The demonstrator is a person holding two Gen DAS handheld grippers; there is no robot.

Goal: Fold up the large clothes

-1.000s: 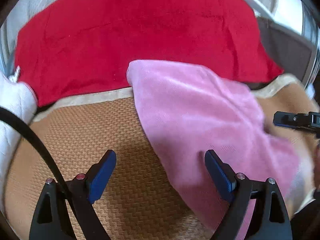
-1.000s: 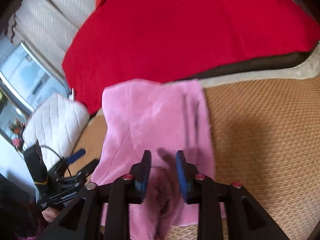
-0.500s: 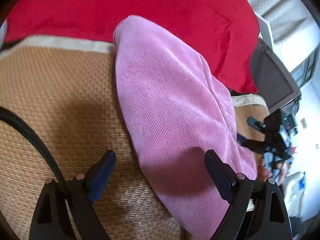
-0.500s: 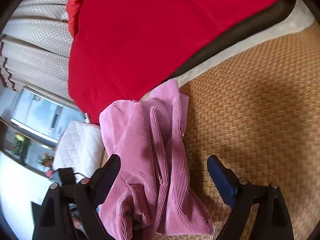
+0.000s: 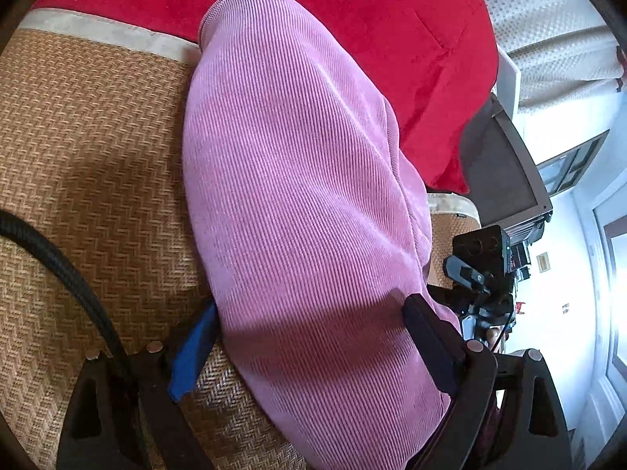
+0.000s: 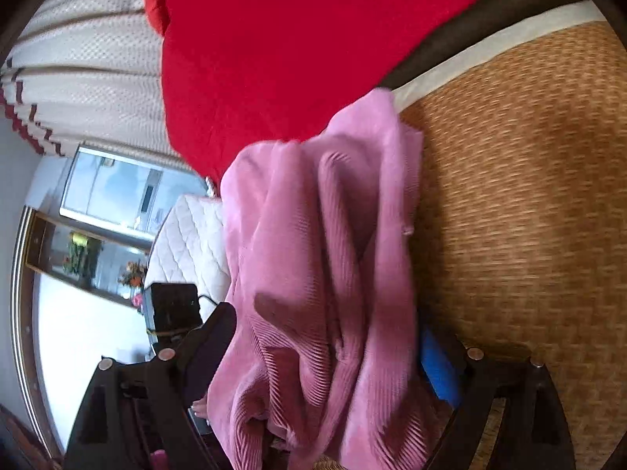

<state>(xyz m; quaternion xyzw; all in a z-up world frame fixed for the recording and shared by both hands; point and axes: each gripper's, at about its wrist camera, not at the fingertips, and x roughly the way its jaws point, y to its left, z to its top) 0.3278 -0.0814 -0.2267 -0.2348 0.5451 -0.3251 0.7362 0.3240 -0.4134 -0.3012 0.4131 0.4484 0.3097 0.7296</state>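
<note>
A pink corduroy garment lies folded in a long bundle on a woven brown mat; it also shows in the right wrist view, bunched in ridges. My left gripper is open, its blue-padded fingers straddling the near end of the garment. My right gripper is open too, one finger on each side of the other end. The right gripper unit shows past the garment in the left wrist view.
A red blanket covers the surface behind the mat. A white quilted cushion, curtains and a window lie beyond. A black cable crosses the mat at left.
The right gripper went from shut on the garment to wide open. Both grippers moved close in, and their open fingers now flank the garment's two ends.
</note>
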